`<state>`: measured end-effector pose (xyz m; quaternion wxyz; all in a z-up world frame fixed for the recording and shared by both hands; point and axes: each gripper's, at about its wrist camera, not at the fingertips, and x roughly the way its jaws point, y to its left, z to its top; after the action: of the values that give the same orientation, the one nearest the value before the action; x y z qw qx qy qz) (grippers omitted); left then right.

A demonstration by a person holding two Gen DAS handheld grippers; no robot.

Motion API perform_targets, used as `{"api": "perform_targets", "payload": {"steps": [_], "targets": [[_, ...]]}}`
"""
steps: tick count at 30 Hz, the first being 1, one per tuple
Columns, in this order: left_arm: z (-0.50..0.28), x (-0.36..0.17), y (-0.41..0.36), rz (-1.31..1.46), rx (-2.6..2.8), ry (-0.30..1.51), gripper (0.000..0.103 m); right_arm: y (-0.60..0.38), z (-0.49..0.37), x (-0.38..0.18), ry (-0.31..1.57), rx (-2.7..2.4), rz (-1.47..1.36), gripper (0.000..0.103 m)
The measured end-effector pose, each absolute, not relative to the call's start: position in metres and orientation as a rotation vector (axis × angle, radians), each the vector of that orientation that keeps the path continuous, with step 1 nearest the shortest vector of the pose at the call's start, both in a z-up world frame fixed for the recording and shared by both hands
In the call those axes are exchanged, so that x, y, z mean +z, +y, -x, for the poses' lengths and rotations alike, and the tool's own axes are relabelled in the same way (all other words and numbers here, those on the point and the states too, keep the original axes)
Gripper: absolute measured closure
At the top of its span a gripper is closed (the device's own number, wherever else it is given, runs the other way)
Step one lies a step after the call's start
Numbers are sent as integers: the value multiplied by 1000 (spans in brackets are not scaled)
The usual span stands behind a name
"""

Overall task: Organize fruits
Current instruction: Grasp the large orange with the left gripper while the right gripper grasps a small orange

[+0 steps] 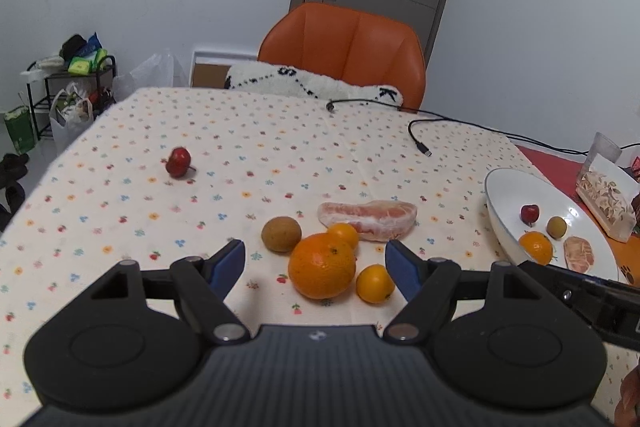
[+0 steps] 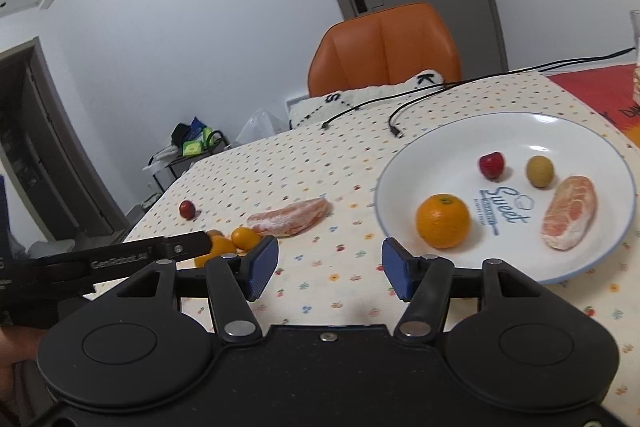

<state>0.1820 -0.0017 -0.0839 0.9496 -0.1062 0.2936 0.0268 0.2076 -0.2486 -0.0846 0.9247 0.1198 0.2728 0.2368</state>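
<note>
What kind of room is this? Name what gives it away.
Probably a home dining area: a table under a floral tablecloth, an orange chair pulled up to it, and a white plate of fruit.

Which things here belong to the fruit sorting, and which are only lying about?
For the job: plate, big orange, two small oranges, brown fruit, pomelo piece, red fruit.

Lying about: cables, snack bag, chair.

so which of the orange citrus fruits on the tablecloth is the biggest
The large orange centred before the left hand-held gripper; the two small oranges touching it, one behind and one right, are clearly smaller.
</note>
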Motion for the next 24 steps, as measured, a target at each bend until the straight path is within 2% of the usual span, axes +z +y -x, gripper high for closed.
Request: {"api": "perform_targets", "payload": {"steps": [3, 6, 8, 24], "targets": [[-188, -92, -1, 229, 55, 615, 32, -243, -210, -86, 572, 494, -241, 45], [-191, -97, 2, 261, 44, 614, 42, -236, -213, -87, 587, 501, -232, 45], [-192, -97, 4, 270, 33, 607, 63, -232, -215, -88, 596, 509, -224, 44], [-183, -94, 31, 321, 27, 613, 65, -181, -230, -97, 645, 590, -179, 44]]}}
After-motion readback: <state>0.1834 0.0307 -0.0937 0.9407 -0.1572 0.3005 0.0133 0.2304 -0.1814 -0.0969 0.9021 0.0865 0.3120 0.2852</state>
